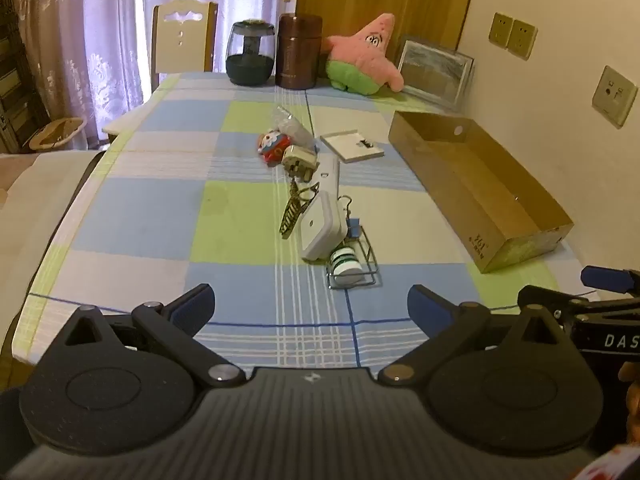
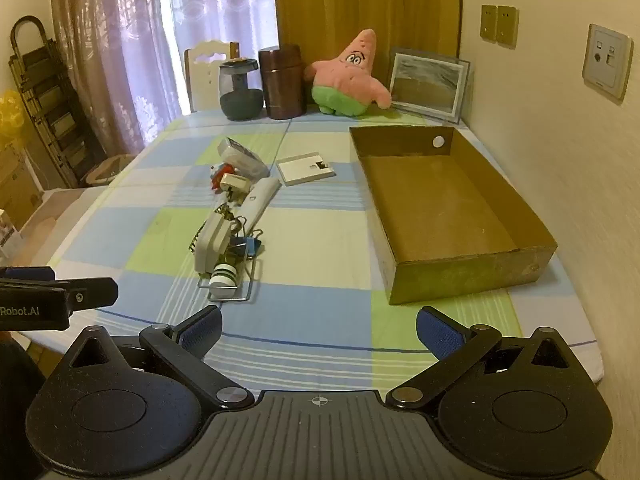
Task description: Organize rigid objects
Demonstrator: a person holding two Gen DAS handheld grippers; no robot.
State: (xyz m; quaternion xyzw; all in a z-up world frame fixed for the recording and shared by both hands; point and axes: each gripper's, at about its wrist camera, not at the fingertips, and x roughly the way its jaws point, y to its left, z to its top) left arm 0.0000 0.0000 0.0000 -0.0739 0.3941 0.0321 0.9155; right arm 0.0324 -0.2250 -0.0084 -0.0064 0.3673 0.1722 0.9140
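Left of the empty cardboard box, small items lie heaped on the tabletop; left gripper and right gripper hover apart (nothing held). Start stage: next, grasp one item.

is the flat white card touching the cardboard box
Apart. The right wrist view shows a strip of checked tablecloth between the flat white card and the cardboard box.

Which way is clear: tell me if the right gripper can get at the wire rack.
Probably yes: the right gripper is open and empty, and only bare tablecloth separates it from the wire rack, slightly to its left.
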